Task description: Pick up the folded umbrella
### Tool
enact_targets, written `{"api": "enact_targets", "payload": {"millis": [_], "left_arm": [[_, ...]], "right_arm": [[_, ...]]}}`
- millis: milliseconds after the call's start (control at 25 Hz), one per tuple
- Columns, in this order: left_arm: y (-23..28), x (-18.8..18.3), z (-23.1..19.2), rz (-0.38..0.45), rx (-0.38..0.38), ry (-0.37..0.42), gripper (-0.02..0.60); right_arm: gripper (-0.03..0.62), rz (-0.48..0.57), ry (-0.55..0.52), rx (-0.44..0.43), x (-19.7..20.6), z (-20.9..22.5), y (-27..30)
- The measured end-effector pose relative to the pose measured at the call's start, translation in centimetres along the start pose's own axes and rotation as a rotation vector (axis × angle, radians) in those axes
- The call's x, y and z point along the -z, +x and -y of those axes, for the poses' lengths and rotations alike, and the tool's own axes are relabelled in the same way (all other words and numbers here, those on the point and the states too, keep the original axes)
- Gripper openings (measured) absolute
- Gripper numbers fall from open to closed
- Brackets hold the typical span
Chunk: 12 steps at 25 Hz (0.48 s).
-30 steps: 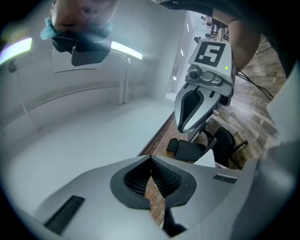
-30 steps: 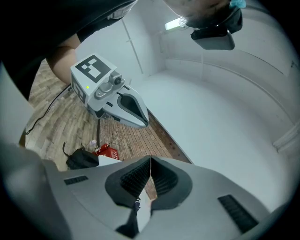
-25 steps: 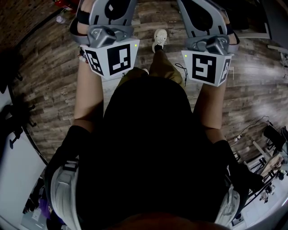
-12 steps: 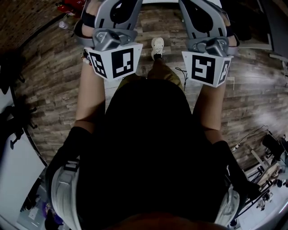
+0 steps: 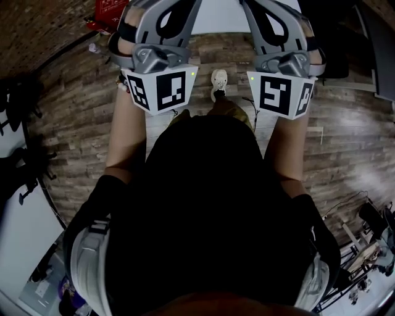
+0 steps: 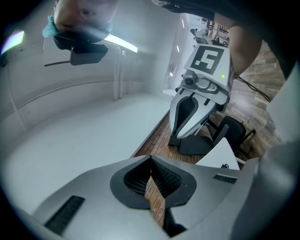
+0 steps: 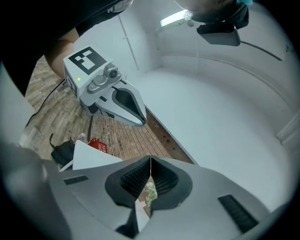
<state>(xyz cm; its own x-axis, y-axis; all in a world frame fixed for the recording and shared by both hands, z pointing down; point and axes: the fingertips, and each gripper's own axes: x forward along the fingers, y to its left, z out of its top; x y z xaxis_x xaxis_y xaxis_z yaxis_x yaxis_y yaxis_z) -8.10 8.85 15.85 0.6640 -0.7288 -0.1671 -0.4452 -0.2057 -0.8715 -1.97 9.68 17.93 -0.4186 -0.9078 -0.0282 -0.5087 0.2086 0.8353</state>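
Two grippers held forward side by side, one in each hand, above a wooden floor (image 5: 68,123). Left gripper (image 6: 151,158): jaws closed, tips touching, nothing between the pads, only floor visible through the gap behind them. Right gripper (image 7: 150,159): jaws closed too, tips together, nothing gripped. Between the two in the head view, a pale shoe (image 5: 219,81) on the floor. Ahead of both, a white surface (image 5: 219,15) at the top edge of that view, with a red box (image 5: 105,11) on the floor to its left. Folded umbrella: in none of the views, so place impossible to tell.
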Motion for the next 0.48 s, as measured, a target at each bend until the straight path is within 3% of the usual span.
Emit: {"api": "enact_targets", "payload": {"millis": [480], "left_arm": [[11.7,4.4,0.7,-0.010,0.024,-0.003,0.012]], "right_arm": [[0.031,0.004,0.013,-0.011,8.0,4.7,8.0]]}}
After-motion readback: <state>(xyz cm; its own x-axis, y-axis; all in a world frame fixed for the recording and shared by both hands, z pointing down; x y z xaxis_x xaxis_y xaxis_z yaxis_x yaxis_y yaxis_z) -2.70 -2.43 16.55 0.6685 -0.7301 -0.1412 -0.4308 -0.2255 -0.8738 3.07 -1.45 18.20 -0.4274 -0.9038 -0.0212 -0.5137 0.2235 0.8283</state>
